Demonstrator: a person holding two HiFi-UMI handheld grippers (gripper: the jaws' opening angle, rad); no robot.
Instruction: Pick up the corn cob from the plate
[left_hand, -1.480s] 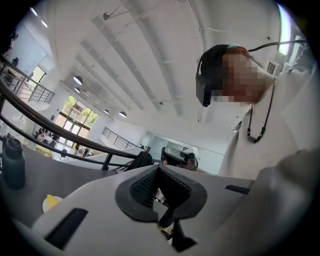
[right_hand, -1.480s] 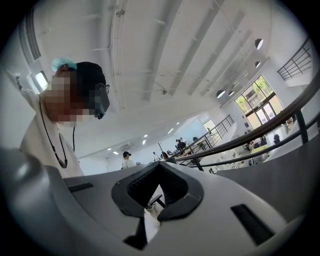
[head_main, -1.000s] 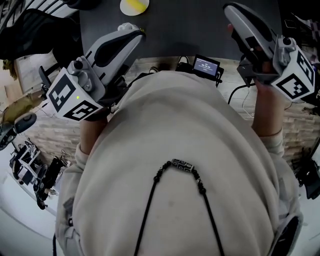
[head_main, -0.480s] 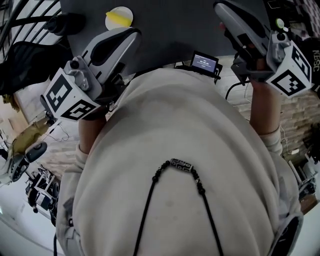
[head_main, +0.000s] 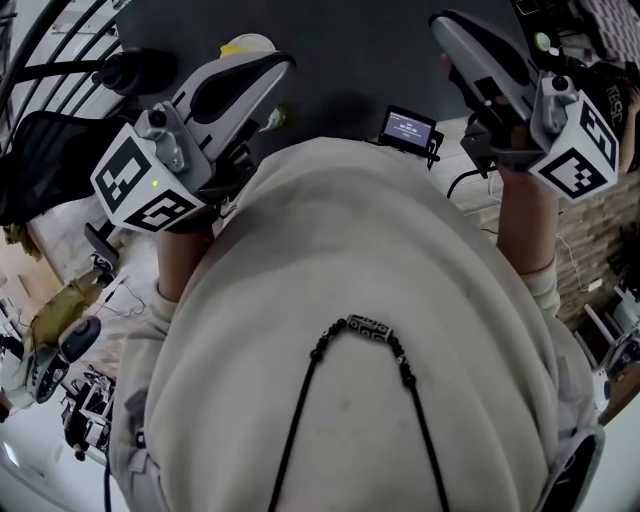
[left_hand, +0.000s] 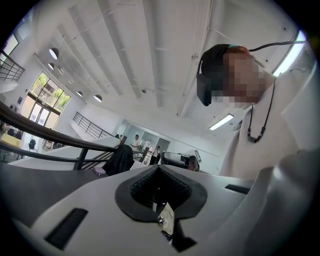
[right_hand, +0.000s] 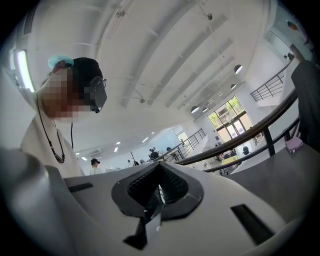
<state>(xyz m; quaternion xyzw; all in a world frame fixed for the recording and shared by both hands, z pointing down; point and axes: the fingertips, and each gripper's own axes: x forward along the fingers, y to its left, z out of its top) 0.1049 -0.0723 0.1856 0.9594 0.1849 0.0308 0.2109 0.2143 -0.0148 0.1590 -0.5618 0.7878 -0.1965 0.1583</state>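
Pre-grasp: left gripper (head_main: 268, 68) and right gripper (head_main: 450, 25) have jaws together, empty; next, open one and reach over the desk (head_main: 340, 50) to the plate (head_main: 246, 44) for the corn cob.

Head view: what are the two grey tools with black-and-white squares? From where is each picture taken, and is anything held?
No robot: a person carries two hand-held grippers. The head view looks down from the person's head: left gripper, right gripper, a dark table beyond. A pale plate peeks out behind the left gripper. The other two pictures come from cameras on the grippers, looking along their jaws towards the ceiling. Both pairs of jaws are closed, nothing between them.
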